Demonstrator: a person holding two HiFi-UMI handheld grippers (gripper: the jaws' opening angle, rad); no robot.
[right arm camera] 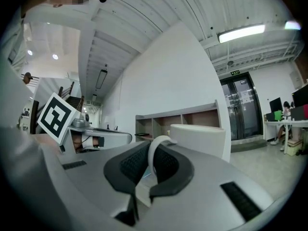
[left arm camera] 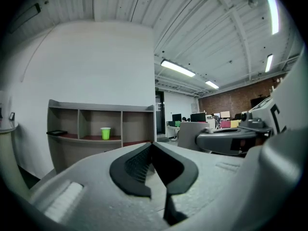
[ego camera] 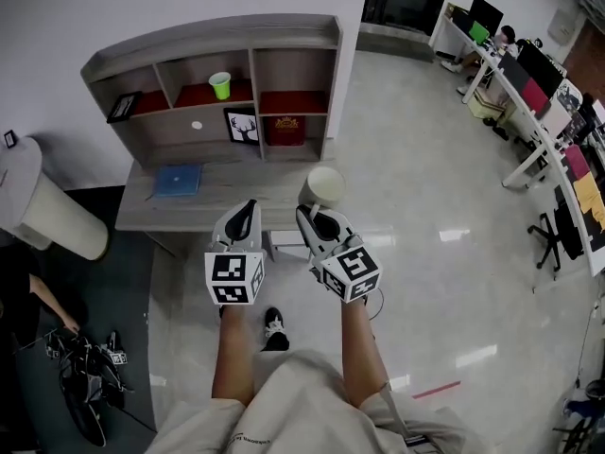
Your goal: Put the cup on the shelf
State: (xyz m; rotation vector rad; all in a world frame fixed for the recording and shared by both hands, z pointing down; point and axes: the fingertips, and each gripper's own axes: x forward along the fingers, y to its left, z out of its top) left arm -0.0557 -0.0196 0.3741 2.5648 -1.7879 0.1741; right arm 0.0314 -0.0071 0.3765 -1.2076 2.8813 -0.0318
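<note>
The white cup (ego camera: 324, 185) is off any surface, carried in the air over the front edge of the desk (ego camera: 236, 195) and short of the shelf (ego camera: 284, 38). The right gripper (ego camera: 312, 218) holds it by the handle (right arm camera: 153, 160) alone, pads clamped narrow on that thin loop, with the cup body projecting beyond the jaw tips. How deep the handle sits between the pads is hard to tell from the right gripper view. The left gripper (ego camera: 248, 212) is alongside, jaws together and empty. A green cup (ego camera: 220, 85) already occupies the middle upper compartment; the compartments to either side appear free of cups. Risks noted: a handle-only grip lets the cup pivot or sag, so its rim could catch the shelf board on entry; a drift towards the middle bay could knock the green cup over; releasing while tilted could tip the cup.
</note>
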